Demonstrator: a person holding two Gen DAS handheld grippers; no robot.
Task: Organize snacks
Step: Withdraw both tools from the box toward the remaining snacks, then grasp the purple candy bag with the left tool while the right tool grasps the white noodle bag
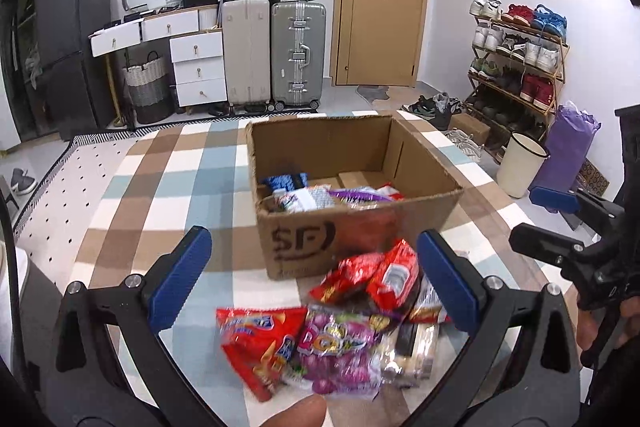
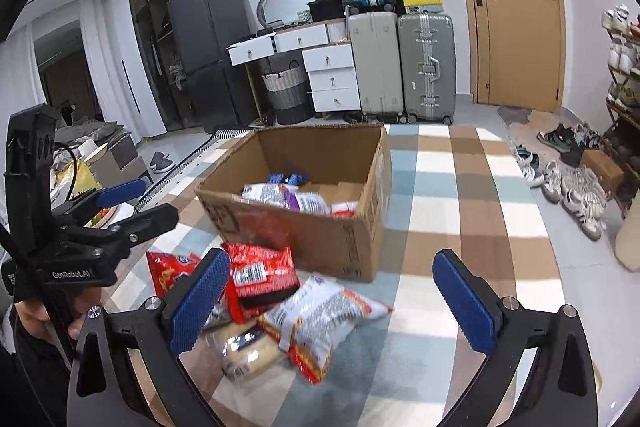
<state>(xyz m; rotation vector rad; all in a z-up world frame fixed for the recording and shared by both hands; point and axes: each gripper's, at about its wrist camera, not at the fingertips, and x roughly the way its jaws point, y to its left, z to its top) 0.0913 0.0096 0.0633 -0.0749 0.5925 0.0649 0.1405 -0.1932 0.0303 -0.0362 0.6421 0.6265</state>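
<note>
Cardboard box (image 1: 360, 227) stands open on the checked rug (image 1: 168, 187), marked "SF" on its near wall. Inside, several snack packets already lie on the bottom: a blue one (image 1: 286, 181) toward the back, a white printed one (image 2: 276, 195) and a purple-trimmed one (image 1: 360, 193) nearer the front wall. The box is far from full.

A pile of packets remains on the rug just in front of the box. Counted so far as visible: an orange-red bag (image 1: 260, 343), a pink-purple bag (image 1: 340, 347), two red packets (image 1: 384, 275) touching the box's near wall or just short of it, a white bag with red ends (image 2: 324, 319) and a pale clear-wrapped pack (image 2: 246, 347). Overlap may hide others. Judgement: task partly done, perhaps half; at least six items are left to move.

Left gripper (image 1: 316, 283): jaws spread wide, holding nothing, poised above the pile. The right-hand pad overlaps the red packets in its own view; contact cannot be confirmed.

Right gripper (image 2: 332, 291): jaws likewise spread wide and empty, positioned over the white bag and the red packet (image 2: 260, 271), apparently clear of both.

Neither tool carries a snack at present.
</note>
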